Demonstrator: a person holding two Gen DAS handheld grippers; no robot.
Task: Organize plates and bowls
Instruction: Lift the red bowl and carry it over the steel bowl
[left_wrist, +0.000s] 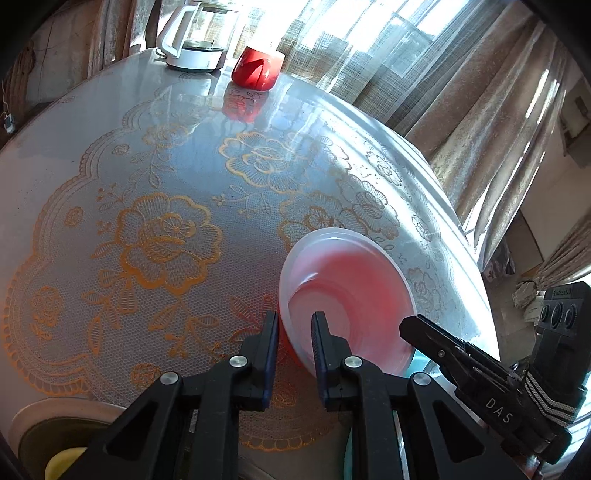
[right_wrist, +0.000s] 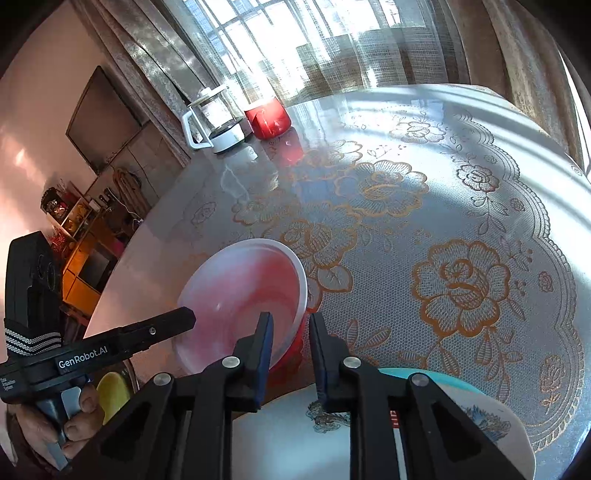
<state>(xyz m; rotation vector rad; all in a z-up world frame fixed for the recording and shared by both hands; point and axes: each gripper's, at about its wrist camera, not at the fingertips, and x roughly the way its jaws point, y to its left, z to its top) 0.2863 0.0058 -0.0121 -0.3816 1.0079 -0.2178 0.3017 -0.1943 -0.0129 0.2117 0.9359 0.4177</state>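
Left wrist: 1 red bowl (left_wrist: 351, 295), 2 grippers on rim.

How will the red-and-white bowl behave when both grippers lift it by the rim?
The bowl looks thin and translucent, so probably light and somewhat flexible. Its glossy rim may slip between the left gripper and the right gripper. Held at opposite edges, it could tilt.
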